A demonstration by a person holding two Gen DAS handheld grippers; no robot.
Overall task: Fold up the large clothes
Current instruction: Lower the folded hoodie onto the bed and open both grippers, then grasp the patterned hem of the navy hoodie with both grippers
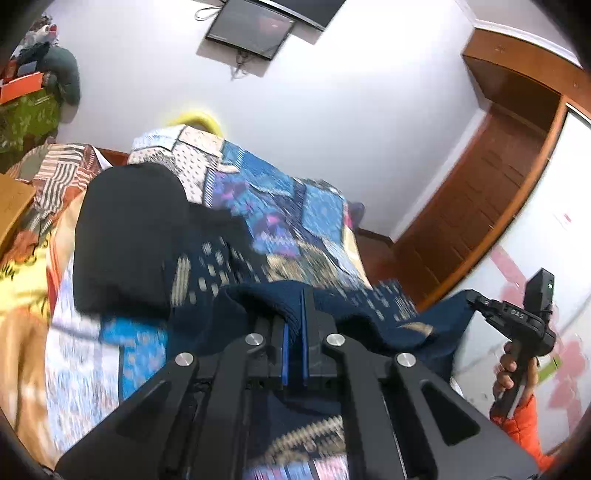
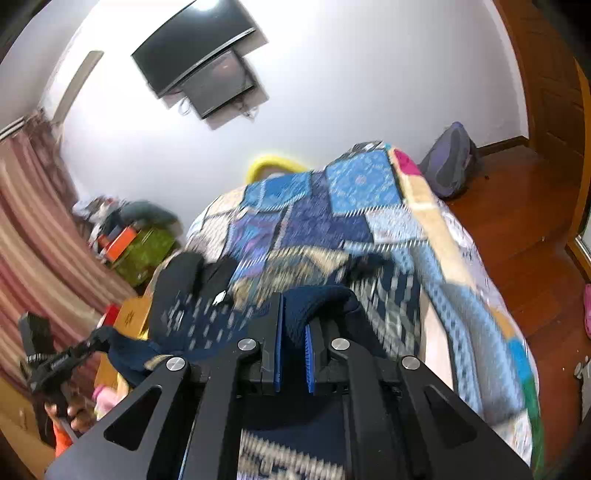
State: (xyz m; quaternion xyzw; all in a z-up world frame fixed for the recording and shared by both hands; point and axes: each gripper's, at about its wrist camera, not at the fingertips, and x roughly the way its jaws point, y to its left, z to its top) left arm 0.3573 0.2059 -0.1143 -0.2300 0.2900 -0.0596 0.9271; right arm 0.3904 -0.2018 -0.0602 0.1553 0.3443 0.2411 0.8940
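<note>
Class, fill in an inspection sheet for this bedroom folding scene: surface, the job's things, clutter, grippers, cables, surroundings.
Surface: bed under a patchwork quilt, blurred.
Job's things: navy patterned sweater, lifted off the bed and stretched between both grippers; black garment lying on the quilt.
Clutter: piled clothes and an orange box beside the bed; backpack on the floor.
Grippers: left gripper shut on the sweater's edge; right gripper shut on the sweater's edge.
Cables: cords hang by the wall screen.
Surroundings: white wall, wooden door, striped curtain.
</note>
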